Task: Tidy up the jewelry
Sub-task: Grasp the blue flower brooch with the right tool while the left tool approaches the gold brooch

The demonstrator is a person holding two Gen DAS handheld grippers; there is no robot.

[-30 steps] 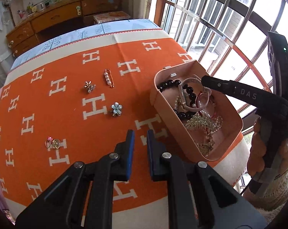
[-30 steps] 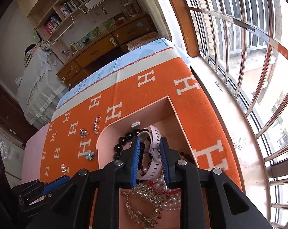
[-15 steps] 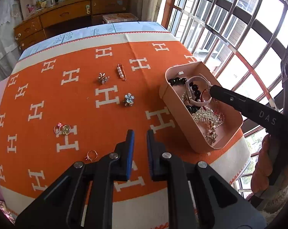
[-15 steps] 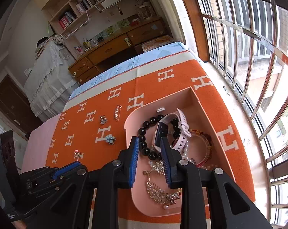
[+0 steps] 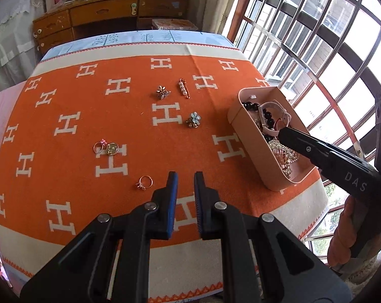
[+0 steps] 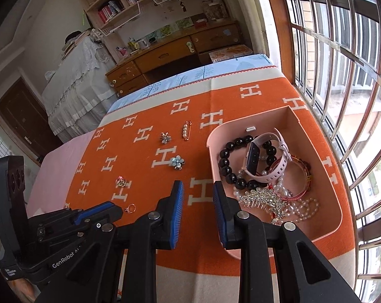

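Both grippers, left [image 5: 182, 179] and right [image 6: 198, 189], hang parted and empty near the pink tray [image 6: 340, 210]; the gold ring [image 5: 144, 182] lying flat beside it could slip the pads.

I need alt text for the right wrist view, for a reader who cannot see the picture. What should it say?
The open, empty right gripper hovers over an orange blanket beside a pink box holding a black bead bracelet, a pink watch, pearls and a comb. Brooches and rings lie loose on the blanket; the left gripper shows at lower left.
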